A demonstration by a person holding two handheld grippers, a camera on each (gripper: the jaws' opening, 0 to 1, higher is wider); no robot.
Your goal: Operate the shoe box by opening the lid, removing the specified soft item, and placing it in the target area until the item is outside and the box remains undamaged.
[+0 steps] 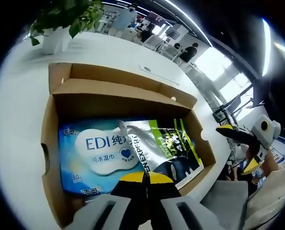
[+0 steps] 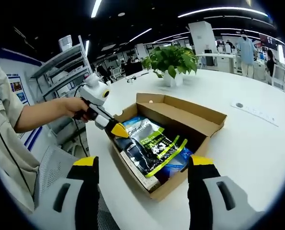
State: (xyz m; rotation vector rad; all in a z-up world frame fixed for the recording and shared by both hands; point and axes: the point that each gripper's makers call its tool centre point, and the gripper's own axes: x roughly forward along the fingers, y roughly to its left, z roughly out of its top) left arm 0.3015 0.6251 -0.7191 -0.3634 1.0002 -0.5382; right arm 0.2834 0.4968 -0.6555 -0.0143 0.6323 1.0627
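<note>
An open brown cardboard shoe box sits on a white table with its lid folded back. A blue wet-wipes pack lies inside. A silver, green and black pouch lies partly over it. My left gripper is shut, its yellow tips over the box's near edge at the packs, and I see nothing between them. My right gripper is open, hovering off the box's side.
A potted green plant stands on the table beyond the box. A flat white strip lies on the table top. A person's arm holds the left gripper. Shelving and office desks stand behind.
</note>
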